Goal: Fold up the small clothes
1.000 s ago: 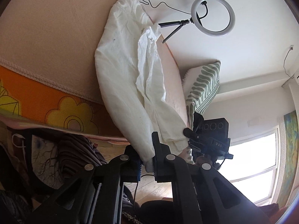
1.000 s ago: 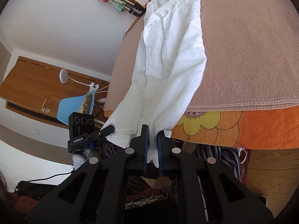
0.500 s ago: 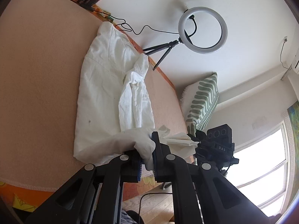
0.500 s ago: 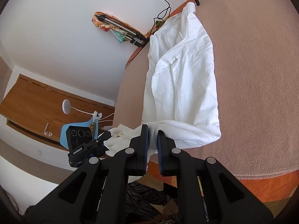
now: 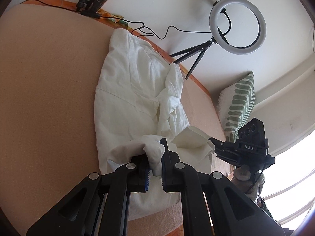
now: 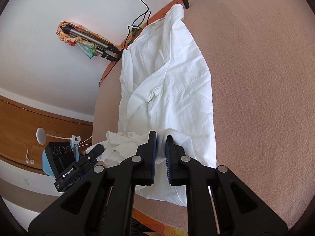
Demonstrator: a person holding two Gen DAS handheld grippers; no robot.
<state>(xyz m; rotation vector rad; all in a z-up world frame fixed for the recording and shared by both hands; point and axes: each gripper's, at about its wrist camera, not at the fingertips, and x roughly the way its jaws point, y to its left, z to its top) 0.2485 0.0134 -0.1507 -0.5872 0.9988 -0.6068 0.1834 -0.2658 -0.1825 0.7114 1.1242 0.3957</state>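
**White shirt, first fold under way**

Cotton shirt (image 5: 128, 106) lies lengthwise on the bed (image 5: 49, 98), stretching away ahead of both grippers. The left gripper (image 5: 155, 162) and right gripper (image 6: 161, 153) each clamp its near hem, lifted. Sleeves look tucked inward; folding bottom-to-collar remains.

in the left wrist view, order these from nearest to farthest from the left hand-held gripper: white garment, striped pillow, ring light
From the left hand-held gripper:
1. white garment, its near edge clamped between the fingers, lying on the pink blanket.
2. striped pillow, to the right, past the blanket's edge.
3. ring light, upper right, on its tripod at the blanket's far edge.
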